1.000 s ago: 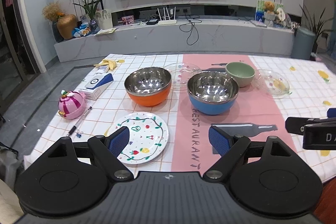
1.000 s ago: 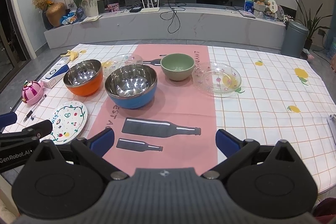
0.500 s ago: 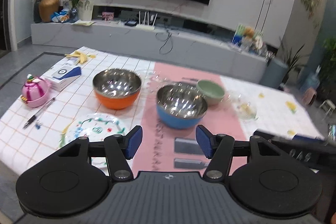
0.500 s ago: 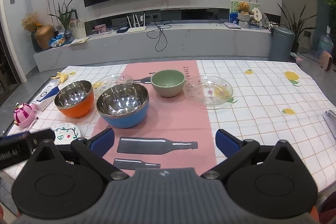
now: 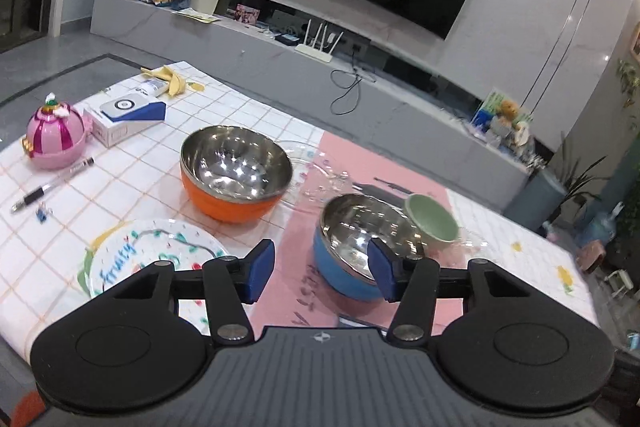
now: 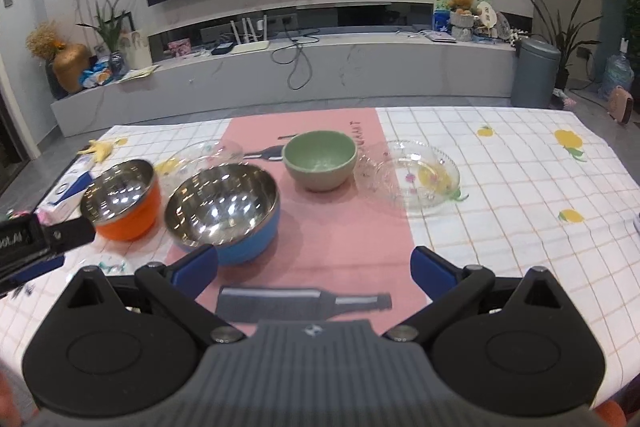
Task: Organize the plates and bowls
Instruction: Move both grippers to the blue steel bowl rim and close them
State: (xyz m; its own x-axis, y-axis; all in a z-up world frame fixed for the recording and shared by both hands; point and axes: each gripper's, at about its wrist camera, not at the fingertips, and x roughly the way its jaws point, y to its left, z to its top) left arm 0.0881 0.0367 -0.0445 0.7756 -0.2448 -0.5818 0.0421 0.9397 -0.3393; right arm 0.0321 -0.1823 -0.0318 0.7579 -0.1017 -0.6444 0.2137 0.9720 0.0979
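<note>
Across the table stand an orange steel bowl (image 5: pixel 236 171), a blue steel bowl (image 5: pixel 360 239) and a small green bowl (image 5: pixel 432 221). A painted plate (image 5: pixel 152 259) lies at the near left. A glass plate (image 5: pixel 316 171) lies behind the steel bowls. My left gripper (image 5: pixel 322 271) hovers tilted by the blue bowl's near left side, its jaws closing with nothing pressed between the pads. My right gripper (image 6: pixel 316 265) stands wide open over the pink runner, in front of the blue bowl (image 6: pixel 224 207) and green bowl (image 6: pixel 320 163). A second glass plate (image 6: pixel 412 175) lies to the right.
A pink toy pot (image 5: pixel 56 137), a white and blue box (image 5: pixel 124 115), a pen (image 5: pixel 52 185) and a banana peel (image 5: pixel 172 83) lie at the table's left end. The left gripper's body (image 6: pixel 40 239) pokes into the right wrist view beside the orange bowl (image 6: pixel 120 199).
My left jaws have narrowed, and that gripper has rolled and shifted toward the blue bowl. The right gripper has moved closer to the bowls and a little lower, its jaws still wide.
</note>
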